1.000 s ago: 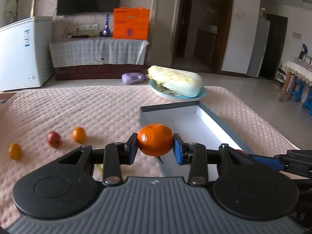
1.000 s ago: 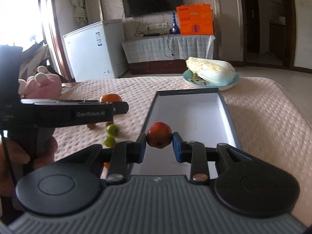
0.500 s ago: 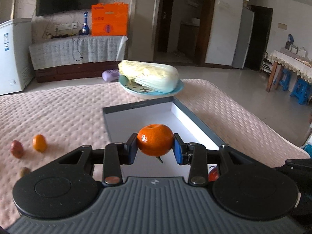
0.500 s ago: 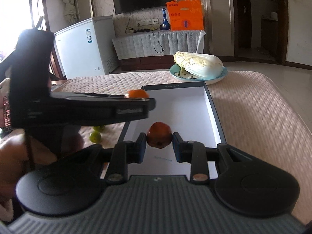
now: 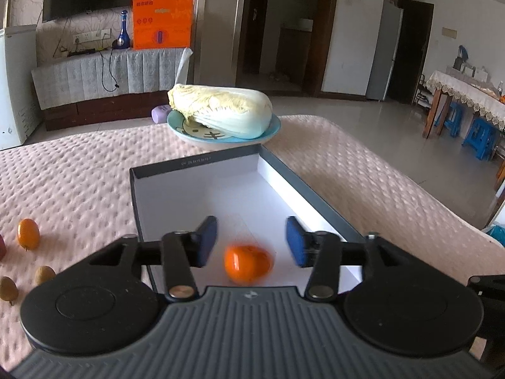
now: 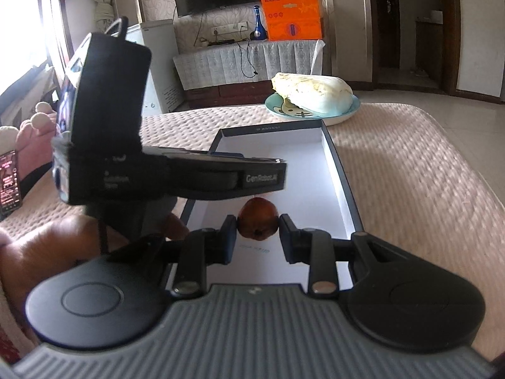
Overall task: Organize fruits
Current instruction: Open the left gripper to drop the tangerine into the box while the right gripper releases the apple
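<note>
My left gripper [image 5: 251,240] hangs over the near end of the shallow white box [image 5: 195,170], its jaws opening. The orange mandarin [image 5: 247,263] is blurred below the blue pads, free of them, inside the box. My right gripper [image 6: 258,227] is shut on a small red-brown fruit [image 6: 258,218] above the same box [image 6: 328,145]. The left gripper's body [image 6: 176,177] crosses the right wrist view just left of that fruit, with a hand [image 6: 47,252] under it.
A cabbage [image 5: 221,110] lies on a blue plate [image 5: 271,131] beyond the box's far end. A small orange fruit [image 5: 28,233] and two brownish ones [image 5: 43,274] rest on the pink quilted cover [image 5: 79,170] left of the box. A phone [image 6: 9,181] lies far left.
The left gripper moved right over the box, its pads spread apart, and the mandarin dropped out from between them. The right gripper kept its grip and stayed in place.
</note>
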Demonstrator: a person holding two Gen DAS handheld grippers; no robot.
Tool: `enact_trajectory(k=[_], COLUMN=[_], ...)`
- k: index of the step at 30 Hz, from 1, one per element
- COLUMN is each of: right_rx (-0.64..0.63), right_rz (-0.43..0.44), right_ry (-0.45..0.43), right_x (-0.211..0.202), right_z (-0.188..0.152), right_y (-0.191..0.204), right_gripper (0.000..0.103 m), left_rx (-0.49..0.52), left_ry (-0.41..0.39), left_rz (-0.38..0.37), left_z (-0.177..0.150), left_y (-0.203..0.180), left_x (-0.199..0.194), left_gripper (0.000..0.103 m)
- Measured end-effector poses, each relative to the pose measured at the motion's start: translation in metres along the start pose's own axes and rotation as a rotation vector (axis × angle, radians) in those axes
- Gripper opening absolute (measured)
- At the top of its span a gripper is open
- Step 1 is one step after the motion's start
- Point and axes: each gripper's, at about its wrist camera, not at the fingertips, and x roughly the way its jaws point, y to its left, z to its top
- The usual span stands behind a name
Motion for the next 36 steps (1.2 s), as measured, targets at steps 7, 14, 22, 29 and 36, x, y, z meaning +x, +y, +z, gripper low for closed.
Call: enact_trajectory(k=[7, 14, 22, 29, 36], right_rx=[0.027, 0.078, 0.096, 0.099, 0.121], right_rz=[-0.011, -0.042, -0.077, -0.132, -0.206], right_ry=[-0.016, -0.02, 0.0, 0.018, 0.022], right_x=[0.006, 0.024, 0.039, 0.049, 0.057], right_z=[0.004, 0.011, 0.015, 0.014, 0.015], right_y=[-0.001, -0.007, 0.0, 0.004, 0.0], right_gripper=[0.032, 0.032, 0.032, 0.033, 0.043], left_rx=[-0.003, -0.052, -0.04, -0.048, -0.099], left_ry=[-0.067, -0.116, -0.129, -0.086, -0.078], left_rz=[0.008, 0.044, 0.077, 0.095, 0.151], left_z=[0.002, 0.005, -0.015, -0.033, -0.038], left_y=[0.004, 0.024, 0.038, 0.058, 0.096], left_x=[-0.026, -0.073, -0.146, -0.161, -0.173], left_gripper=[0.069, 0.071, 0.077, 0.078, 0.081])
